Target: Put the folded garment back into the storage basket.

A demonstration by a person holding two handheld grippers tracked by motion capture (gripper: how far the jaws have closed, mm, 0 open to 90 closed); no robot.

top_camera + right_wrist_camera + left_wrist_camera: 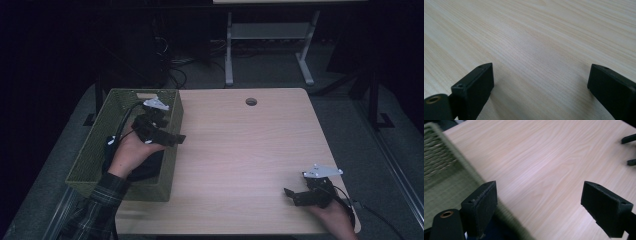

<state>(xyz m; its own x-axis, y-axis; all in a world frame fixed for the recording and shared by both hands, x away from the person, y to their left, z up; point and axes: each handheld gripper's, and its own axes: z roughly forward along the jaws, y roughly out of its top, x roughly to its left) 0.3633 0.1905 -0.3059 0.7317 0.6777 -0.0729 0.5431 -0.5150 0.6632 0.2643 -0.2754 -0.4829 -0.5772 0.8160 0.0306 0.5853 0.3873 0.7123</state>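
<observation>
Hovering over the green woven basket [95, 150] at the table's [240, 150] nine o'clock edge, the left gripper [167, 136] gapes empty above a dark item [147, 167] inside, seemingly just deposited; the right gripper [295, 195] waits wide open, empty, at five o'clock.

No legible text, label, brand, number or sign anywhere

The left tool [172, 137] hangs with jaws spread wide, while the right tool [290, 194] rests low, jaws equally parted
</observation>
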